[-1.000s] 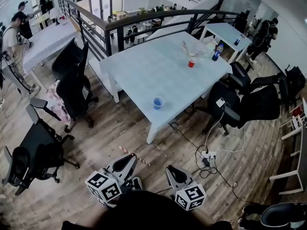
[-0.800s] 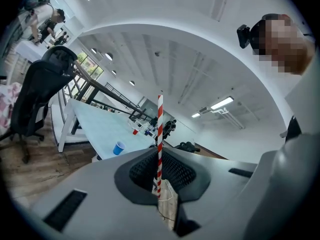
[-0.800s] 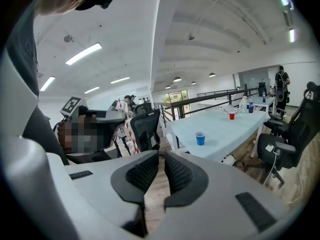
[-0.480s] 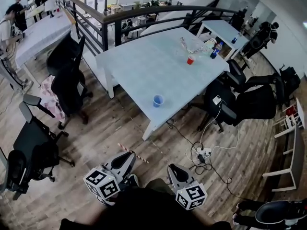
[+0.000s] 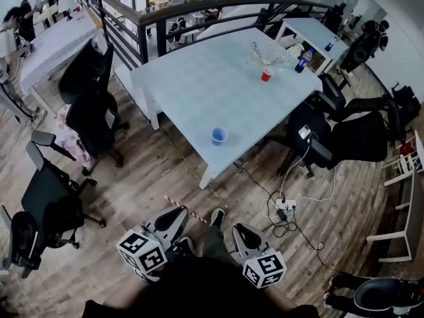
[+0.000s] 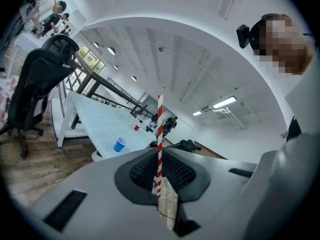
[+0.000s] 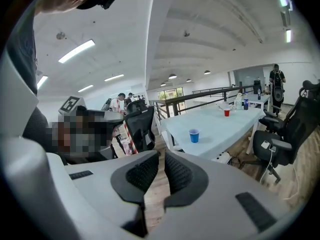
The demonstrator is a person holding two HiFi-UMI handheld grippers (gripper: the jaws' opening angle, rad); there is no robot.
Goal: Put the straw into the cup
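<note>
The pale table [image 5: 199,85] fills the upper middle of the head view, well apart from the person standing on the wood floor at the bottom edge. At lower centre-left, the left gripper [image 5: 181,213] has its jaws clamped on the straw [image 6: 159,144]. The right gripper [image 5: 240,230], lower centre-right, has its jaws drawn almost together with nothing between them. The blue cup [image 5: 218,135] stands upright near the table's near edge, at the frame's centre. The red-and-white straw is pinched near one end, its long free part reaching past the jaws. This looks like the carry step. The next move calls for nearing the table, then lining the free end over the cup's mouth.
</note>
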